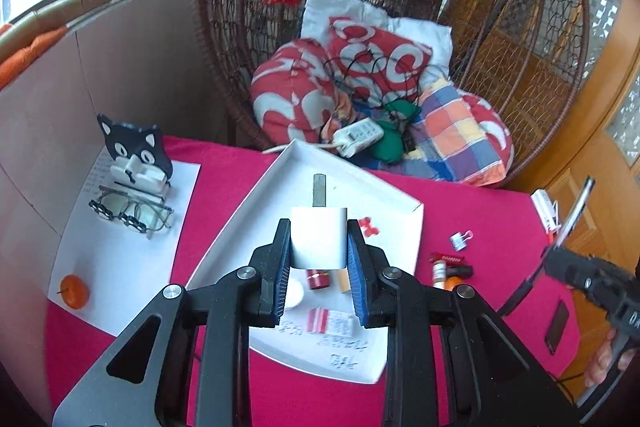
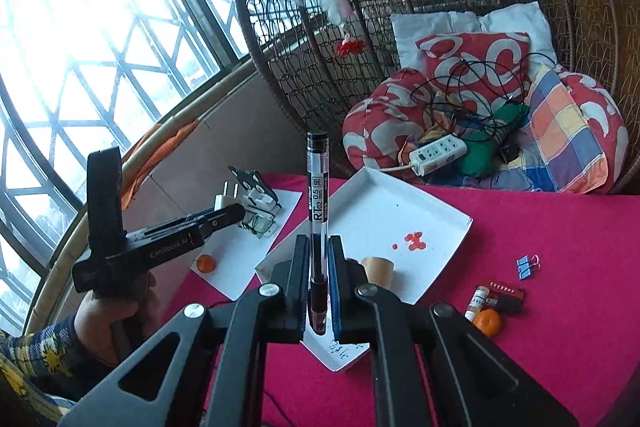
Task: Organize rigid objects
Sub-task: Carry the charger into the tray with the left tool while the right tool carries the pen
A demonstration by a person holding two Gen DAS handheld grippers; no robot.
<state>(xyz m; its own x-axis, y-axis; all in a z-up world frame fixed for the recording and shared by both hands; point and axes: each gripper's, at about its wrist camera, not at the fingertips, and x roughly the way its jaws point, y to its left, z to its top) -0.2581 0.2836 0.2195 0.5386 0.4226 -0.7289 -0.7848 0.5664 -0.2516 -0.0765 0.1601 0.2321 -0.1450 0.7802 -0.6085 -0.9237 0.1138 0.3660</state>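
My left gripper (image 1: 319, 241) is shut on a white plug adapter (image 1: 319, 235) with a metal prong, held above the white tray (image 1: 400, 223). The tray holds a red lipstick (image 1: 317, 279), red pushpins (image 1: 367, 226) and a small red-white packet (image 1: 330, 321). My right gripper (image 2: 318, 267) is shut on a clear black pen (image 2: 318, 203) standing upright, held over the near corner of the tray (image 2: 448, 223). The left gripper (image 2: 230, 215) shows at left in the right wrist view, the right gripper (image 1: 560, 259) at right in the left wrist view.
A cat-shaped stand (image 1: 136, 159) with glasses (image 1: 128, 213) and an orange (image 1: 74, 291) sit on white paper at left. A binder clip (image 1: 460, 239), small bottle (image 1: 439, 273), orange (image 2: 486, 321) and phone (image 1: 557, 325) lie on the red cloth (image 1: 480, 211). A wicker chair (image 1: 500, 39) with cushions stands behind.
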